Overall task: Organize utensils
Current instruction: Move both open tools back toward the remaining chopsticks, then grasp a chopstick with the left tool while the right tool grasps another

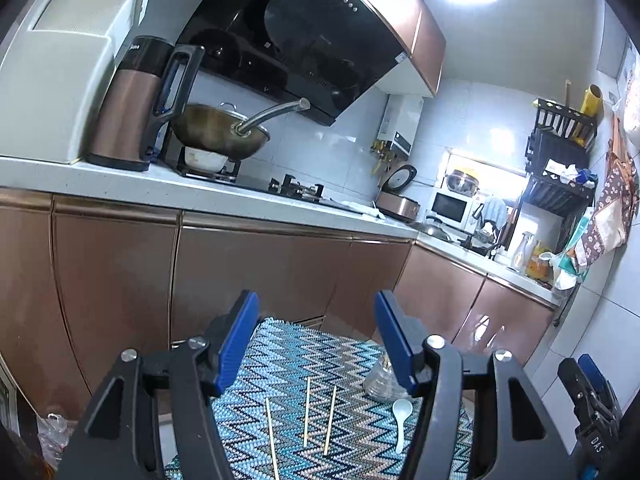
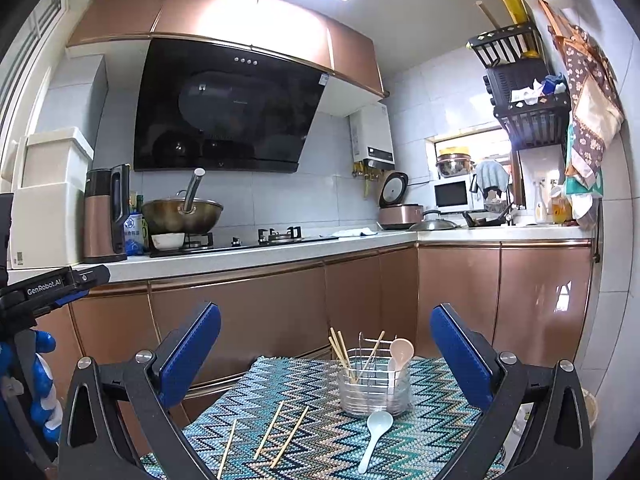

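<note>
While both tools (image 2: pixel 325 344) gape, chopsticks (image 2: pixel 269 430) lie mid-mat (image 2: pixel 432 432)

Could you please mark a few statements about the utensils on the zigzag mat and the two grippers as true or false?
1. Three loose wooden chopsticks lie on the blue zigzag-patterned mat. True.
2. The pale blue plastic spoon stands inside the clear holder with the wire basket. False: it lies on the mat in front of the holder.
3. A pinkish spoon already sits in the holder. True.
4. The right gripper is clamped on a chopstick. False: its blue fingers stand apart with nothing between them.
5. The left gripper holds the spoon. False: it is open and holds nothing.
</note>
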